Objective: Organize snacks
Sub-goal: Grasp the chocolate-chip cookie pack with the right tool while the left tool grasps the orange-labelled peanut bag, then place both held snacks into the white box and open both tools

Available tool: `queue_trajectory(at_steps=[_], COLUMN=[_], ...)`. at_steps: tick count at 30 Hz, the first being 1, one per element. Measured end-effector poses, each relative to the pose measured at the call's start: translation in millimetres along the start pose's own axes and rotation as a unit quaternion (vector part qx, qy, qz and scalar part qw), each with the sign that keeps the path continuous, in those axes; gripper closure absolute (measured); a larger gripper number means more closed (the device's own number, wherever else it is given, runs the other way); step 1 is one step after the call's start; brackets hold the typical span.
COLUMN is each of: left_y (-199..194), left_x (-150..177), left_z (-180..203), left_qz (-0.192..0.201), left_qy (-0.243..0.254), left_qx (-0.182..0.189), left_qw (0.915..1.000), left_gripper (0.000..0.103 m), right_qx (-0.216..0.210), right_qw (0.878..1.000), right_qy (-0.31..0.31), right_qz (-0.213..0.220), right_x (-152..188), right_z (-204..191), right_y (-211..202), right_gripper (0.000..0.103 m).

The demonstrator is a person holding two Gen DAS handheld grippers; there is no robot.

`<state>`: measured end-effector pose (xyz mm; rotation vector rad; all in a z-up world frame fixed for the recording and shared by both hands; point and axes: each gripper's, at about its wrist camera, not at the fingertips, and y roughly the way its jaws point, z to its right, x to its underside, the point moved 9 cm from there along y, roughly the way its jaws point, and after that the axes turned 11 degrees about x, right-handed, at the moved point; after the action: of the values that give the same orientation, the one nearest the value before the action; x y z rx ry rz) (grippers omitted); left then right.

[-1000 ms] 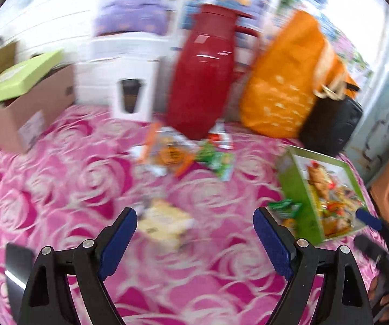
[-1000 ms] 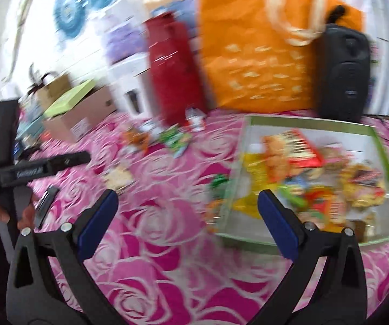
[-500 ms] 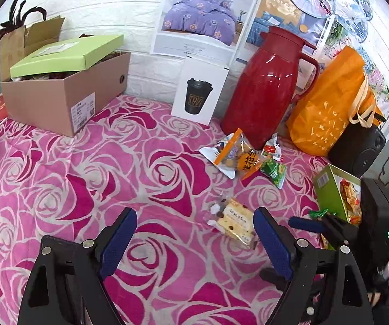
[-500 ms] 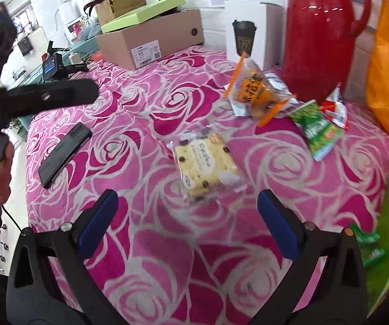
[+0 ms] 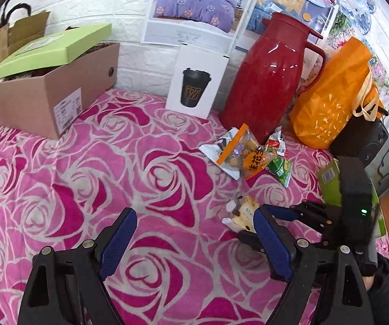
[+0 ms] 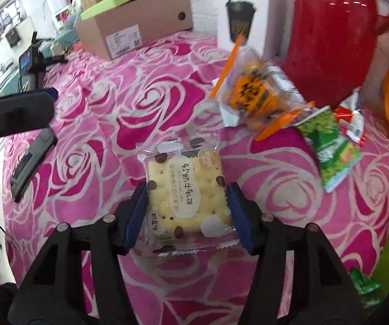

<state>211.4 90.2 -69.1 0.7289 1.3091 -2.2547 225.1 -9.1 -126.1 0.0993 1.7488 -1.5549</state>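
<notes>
1. The right gripper (image 6: 186, 214) is closed on the cracker packet (image 6: 186, 195), which lies on the rose-pattern cloth (image 6: 145, 103).
2. The left gripper (image 5: 194, 241) is wide open and holds nothing above the cloth.
3. The other snacks (image 5: 248, 154) lie before the red jug (image 5: 270, 75).

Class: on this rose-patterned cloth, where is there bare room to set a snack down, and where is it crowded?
Free: the wide stretch of cloth between the cardboard box and the left gripper, whose jaws are open and empty. Crowded: in front of the red jug, where the snack packets pile, and around the cracker packet between the right gripper pads.
</notes>
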Motion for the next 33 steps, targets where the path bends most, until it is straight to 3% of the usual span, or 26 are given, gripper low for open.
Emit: queue_trajectory(at_steps=[3, 7, 15, 17, 18, 19, 20, 23, 25, 33], left_y=[10, 32, 107, 124, 128, 133, 139, 137, 129, 89], left_x=[-11, -28, -52, -55, -55, -53, -48, -44, -45, -48], left_z=[13, 34, 46, 45, 43, 40, 37, 38, 41, 63], left_qz=[-0.001, -0.003, -0.024, -0.033, -0.036, -0.041, -0.054, -0.059, -0.062, -0.052], left_qy=[0.012, 0.012, -0.095, -0.095, -0.092, -0.087, -0.083, -0.081, -0.074, -0.029], left_qx=[0.015, 0.039, 0.061, 0.043, 0.03, 0.019, 0.01, 0.029, 0.033, 0.026], left_qw=[0.9998, 0.9991, 0.9933, 0.994, 0.9947, 0.9952, 0.9951, 0.9945, 0.9948, 0.9979], left_gripper=[0.013, 0.013, 0.013, 0.014, 0.017, 0.037, 0.047, 0.057, 0.07, 0.07], right_qx=[0.013, 0.061, 0.071, 0.075, 0.076, 0.076, 0.076, 0.074, 0.074, 0.065], right_qw=[0.999, 0.996, 0.987, 0.986, 0.985, 0.984, 0.984, 0.984, 0.984, 0.983], right_qy=[0.024, 0.058, 0.145, 0.149, 0.154, 0.158, 0.161, 0.162, 0.163, 0.158], right_qz=[0.024, 0.029, 0.01, 0.012, 0.013, 0.015, 0.018, 0.024, 0.027, 0.064], right_x=[1, 19, 69, 71, 73, 73, 74, 73, 73, 67], right_z=[15, 44, 77, 78, 80, 81, 83, 83, 82, 71], right_y=[-22, -44, -68, -71, -73, -74, -77, -81, -82, -113], right_gripper=[0.043, 0.043, 0.043, 0.043, 0.043, 0.043, 0.043, 0.043, 0.043, 0.043])
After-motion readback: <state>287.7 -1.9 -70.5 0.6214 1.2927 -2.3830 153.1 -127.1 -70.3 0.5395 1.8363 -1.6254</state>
